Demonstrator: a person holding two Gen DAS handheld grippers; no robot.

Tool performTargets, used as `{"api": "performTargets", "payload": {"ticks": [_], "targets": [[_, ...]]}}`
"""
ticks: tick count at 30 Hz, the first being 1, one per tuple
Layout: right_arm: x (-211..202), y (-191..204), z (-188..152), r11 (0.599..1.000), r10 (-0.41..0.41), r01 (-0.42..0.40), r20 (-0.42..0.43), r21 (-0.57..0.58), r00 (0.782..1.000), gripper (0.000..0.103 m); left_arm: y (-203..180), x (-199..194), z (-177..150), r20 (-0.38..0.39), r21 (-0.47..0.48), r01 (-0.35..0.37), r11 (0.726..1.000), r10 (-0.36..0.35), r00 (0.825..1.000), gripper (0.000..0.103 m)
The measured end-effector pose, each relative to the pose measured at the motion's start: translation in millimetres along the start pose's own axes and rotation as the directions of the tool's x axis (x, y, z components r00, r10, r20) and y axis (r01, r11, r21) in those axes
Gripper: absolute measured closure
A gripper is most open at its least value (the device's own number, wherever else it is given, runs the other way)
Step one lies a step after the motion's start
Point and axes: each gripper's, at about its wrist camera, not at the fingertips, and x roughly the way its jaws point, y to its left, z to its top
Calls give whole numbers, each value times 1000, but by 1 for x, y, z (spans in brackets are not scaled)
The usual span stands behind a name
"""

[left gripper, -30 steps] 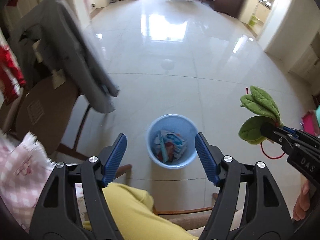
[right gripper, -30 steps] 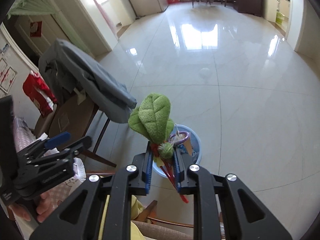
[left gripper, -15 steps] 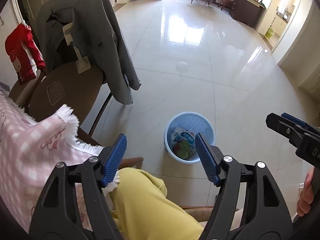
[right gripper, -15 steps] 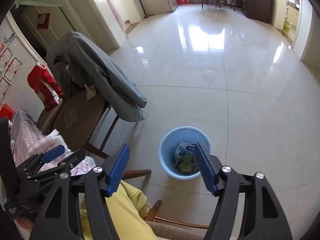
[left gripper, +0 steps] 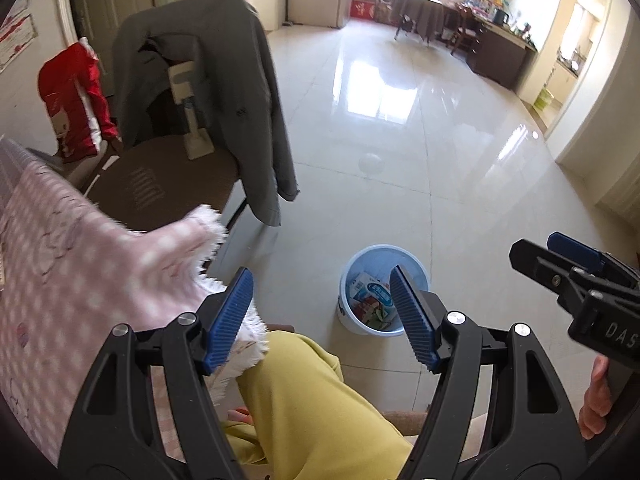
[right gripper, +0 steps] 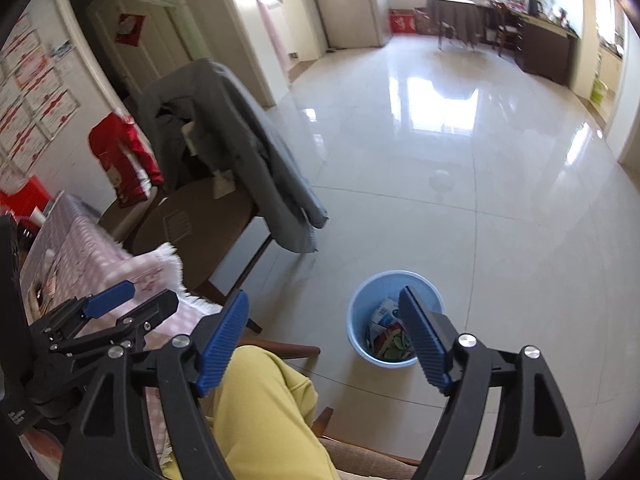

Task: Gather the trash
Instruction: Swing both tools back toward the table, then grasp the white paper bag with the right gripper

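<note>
Having just spread empty, right gripper (right gripper: 324, 336); green plush gone, left gripper (left gripper: 322, 314) agape.

Shiny pale tile floor (left gripper: 400, 208) with a light blue bin (left gripper: 383, 289) sitting right on it, packed with cartons and wrappers. A wooden chair (left gripper: 168, 184) with a grey jacket (left gripper: 240, 92) over its back stands on the floor near the bin, right next to the pink-checked tabletop (left gripper: 80, 280) corner.
</note>
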Motion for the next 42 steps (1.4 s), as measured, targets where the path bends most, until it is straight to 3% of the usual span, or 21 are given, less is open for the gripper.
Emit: {"api": "performTargets", "payload": {"ticks": [11, 19, 31, 38, 41, 42], "targets": [[-10, 88, 0, 978, 118, -115, 8, -173, 993, 25, 74, -62, -23, 88, -138, -118, 983, 131, 988, 29], [-3, 180, -6, 919, 218, -218, -35, -328, 975, 22, 152, -108, -52, 102, -306, -214, 928, 256, 961, 24], [16, 319, -21, 804, 347, -387, -172, -452, 922, 20, 275, -162, -113, 35, -542, -337, 770, 421, 906, 23], [36, 394, -27, 725, 436, -529, -300, -441, 848, 20, 331, -186, -139, -12, -632, -382, 674, 484, 875, 23], [48, 427, -29, 692, 453, -572, -352, -441, 819, 20, 351, -193, -147, -24, -662, -381, 645, 490, 871, 23], [53, 433, -31, 694, 448, -572, -360, -437, 818, 20, 357, -194, -149, -28, -671, -380, 636, 491, 871, 23]]}}
